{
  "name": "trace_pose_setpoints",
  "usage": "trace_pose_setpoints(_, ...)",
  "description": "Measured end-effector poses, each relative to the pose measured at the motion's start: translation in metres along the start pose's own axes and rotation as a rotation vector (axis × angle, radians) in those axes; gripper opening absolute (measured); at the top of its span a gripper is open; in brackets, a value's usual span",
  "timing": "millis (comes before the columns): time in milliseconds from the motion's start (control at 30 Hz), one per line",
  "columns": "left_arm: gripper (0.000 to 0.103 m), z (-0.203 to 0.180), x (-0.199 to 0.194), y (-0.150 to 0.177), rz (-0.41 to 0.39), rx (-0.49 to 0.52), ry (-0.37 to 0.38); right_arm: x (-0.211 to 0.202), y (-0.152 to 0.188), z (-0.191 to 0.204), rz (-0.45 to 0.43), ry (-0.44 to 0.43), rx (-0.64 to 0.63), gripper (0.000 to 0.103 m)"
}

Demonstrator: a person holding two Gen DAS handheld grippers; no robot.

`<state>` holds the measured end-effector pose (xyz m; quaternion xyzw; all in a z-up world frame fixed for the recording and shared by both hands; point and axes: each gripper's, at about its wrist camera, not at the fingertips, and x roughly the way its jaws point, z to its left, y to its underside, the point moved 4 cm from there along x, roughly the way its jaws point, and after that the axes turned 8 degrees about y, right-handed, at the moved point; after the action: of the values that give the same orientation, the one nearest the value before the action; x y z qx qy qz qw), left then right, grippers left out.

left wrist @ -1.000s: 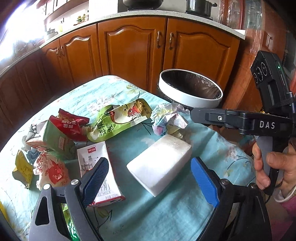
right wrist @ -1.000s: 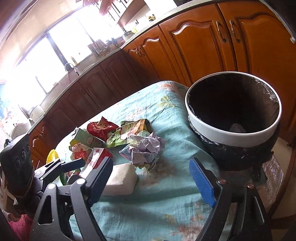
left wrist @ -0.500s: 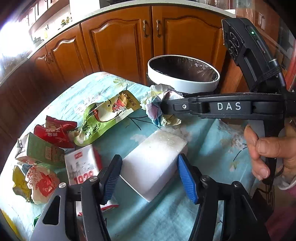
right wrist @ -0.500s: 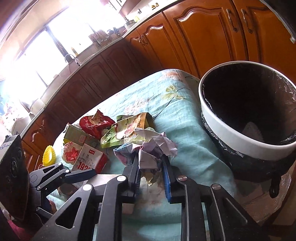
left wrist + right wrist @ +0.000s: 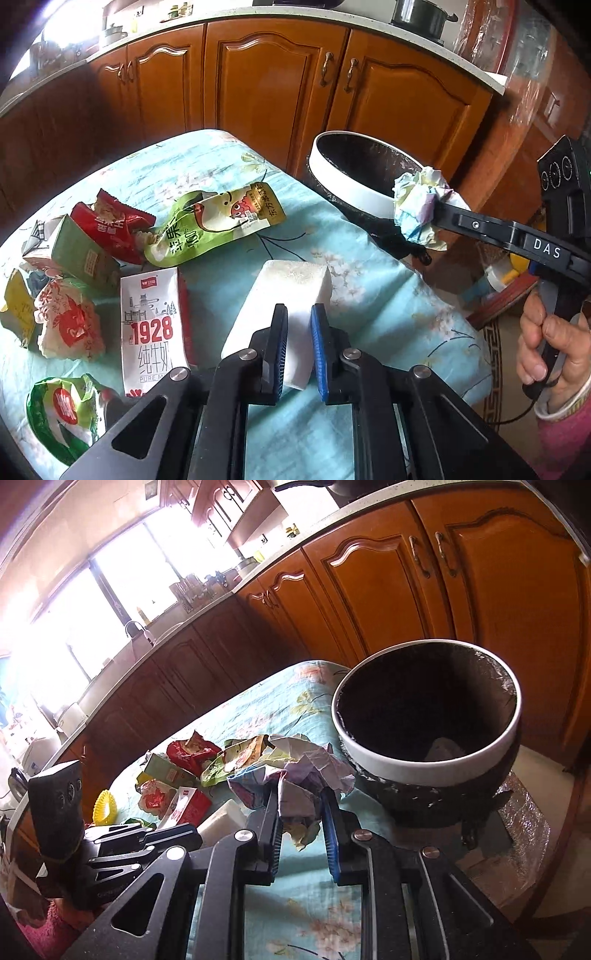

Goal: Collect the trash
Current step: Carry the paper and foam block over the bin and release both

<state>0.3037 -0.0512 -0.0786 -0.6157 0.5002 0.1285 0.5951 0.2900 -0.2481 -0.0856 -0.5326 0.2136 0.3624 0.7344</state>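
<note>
A white foam block (image 5: 288,284) lies on the teal tablecloth. My left gripper (image 5: 299,314) has its jaws closing on the block's near end, and both blue pads press on it. A crumpled paper ball (image 5: 306,764) is pinched in my right gripper (image 5: 300,794), which is shut on it. In the left wrist view that paper ball (image 5: 417,206) hangs clear of the table, just in front of the rim of the black-lined trash bin (image 5: 351,184). The bin (image 5: 424,764) stands beside the table's far right edge, with one pale scrap at its bottom.
Wrappers lie at the table's left: a green pouch (image 5: 214,225), a red wrapper (image 5: 110,225), a green carton (image 5: 77,254), a white 1928 milk carton (image 5: 153,325). Wooden cabinets (image 5: 258,92) stand behind. A person's hand (image 5: 546,343) holds the right gripper's handle.
My left jaws closed from wide open onto the foam block. The right jaws shut on the paper ball and carried it off the table toward the bin.
</note>
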Motion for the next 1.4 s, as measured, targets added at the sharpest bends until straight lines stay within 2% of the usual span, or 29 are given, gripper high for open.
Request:
trace_pose_setpoints(33, 0.016, -0.001, 0.0, 0.0, 0.002, 0.009, -0.017, -0.002, 0.001, -0.001, 0.0, 0.002, 0.002, 0.02)
trace_pose_setpoints(100, 0.041, -0.003, -0.001, -0.002, 0.002, 0.009, -0.037, -0.005, 0.003, -0.002, 0.004, -0.004, 0.003, 0.02)
trace_pose_setpoints(133, 0.069, -0.001, -0.002, -0.002, -0.003, 0.006, -0.055, -0.006, 0.004, -0.002, 0.003, -0.007, 0.003, 0.02)
trace_pose_setpoints(167, 0.079, 0.0, -0.003, -0.003, -0.018, 0.011, -0.075, -0.007, 0.005, -0.002, 0.003, -0.011, 0.004, 0.02)
trace_pose_setpoints(400, 0.075, -0.002, 0.023, 0.002, 0.067, 0.07, -0.122, -0.006, 0.008, -0.007, 0.004, -0.018, 0.024, 0.02)
trace_pose_setpoints(433, 0.063, -0.002, 0.027, 0.004, 0.083, 0.071, -0.125, -0.006, 0.008, -0.008, 0.005, -0.018, 0.025, 0.02)
trace_pose_setpoints(467, 0.055, -0.002, 0.031, 0.004, 0.098, 0.066, -0.114, -0.007, 0.008, -0.008, 0.004, -0.018, 0.026, 0.02)
trace_pose_setpoints(567, 0.053, -0.005, 0.032, 0.001, 0.08, 0.063, -0.116, -0.008, 0.007, -0.009, -0.002, -0.016, 0.024, 0.02)
trace_pose_setpoints(667, 0.052, -0.011, 0.026, -0.005, 0.044, 0.059, -0.107, -0.012, 0.006, -0.009, -0.015, -0.011, 0.019, 0.02)
trace_pose_setpoints(933, 0.052, -0.03, 0.019, -0.029, -0.027, 0.014, -0.009, -0.022, -0.005, -0.021, -0.048, 0.018, 0.015, 0.02)
trace_pose_setpoints(1167, 0.052, -0.038, 0.031, -0.053, -0.048, -0.006, 0.023, -0.022, -0.013, -0.041, -0.055, 0.051, 0.026, 0.02)
trace_pose_setpoints(1400, 0.052, -0.048, 0.052, -0.084, -0.054, 0.003, 0.015, -0.017, -0.035, -0.059, -0.066, 0.097, 0.02, 0.02)
